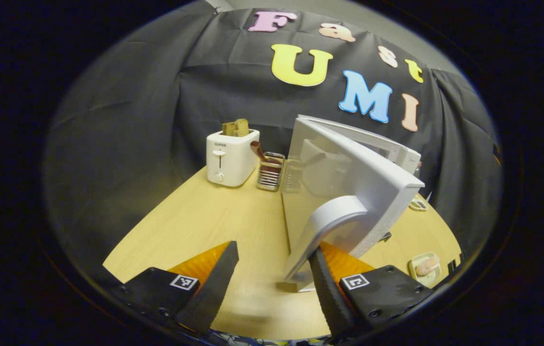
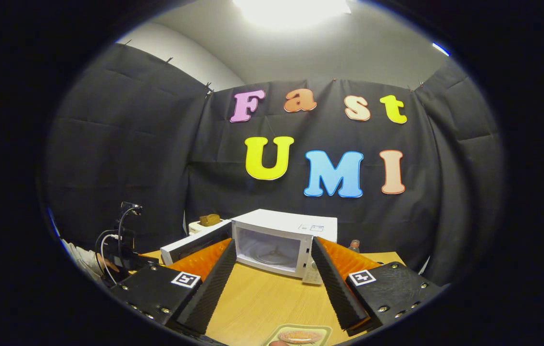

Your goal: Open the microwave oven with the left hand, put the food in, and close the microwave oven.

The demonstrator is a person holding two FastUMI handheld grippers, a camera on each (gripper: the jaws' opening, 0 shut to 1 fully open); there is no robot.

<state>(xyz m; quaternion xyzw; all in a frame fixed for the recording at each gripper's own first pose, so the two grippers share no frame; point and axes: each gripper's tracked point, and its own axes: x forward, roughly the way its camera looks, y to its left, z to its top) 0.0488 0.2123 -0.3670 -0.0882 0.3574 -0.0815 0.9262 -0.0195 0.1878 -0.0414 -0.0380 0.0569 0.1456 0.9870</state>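
Already swung wide, the microwave door (image 1: 348, 163) stands edge-on in the left gripper view, its curved handle (image 1: 322, 230) just at the inner face of the left tool's (image 1: 274, 269) right finger; the fingers are spread and clamp nothing. At ten o'clock across the wooden surface (image 1: 204, 226) sit a toaster (image 1: 230, 156) with bread in its slots and a wire utensil rack (image 1: 271, 171). A small tray of food (image 1: 425, 265) lies at four o'clock, beyond the door. In the right gripper view, the right tool (image 2: 272, 269) hangs agape and empty, aimed at the microwave oven (image 2: 281, 242), whose cavity is exposed at twelve o'clock; the food tray (image 2: 299, 335) rests at six o'clock on the surface, not yet lifted. The risk ahead appears to be the door: unheld, it could drift back into the tray's path, and a shallow grip could tip the tray.
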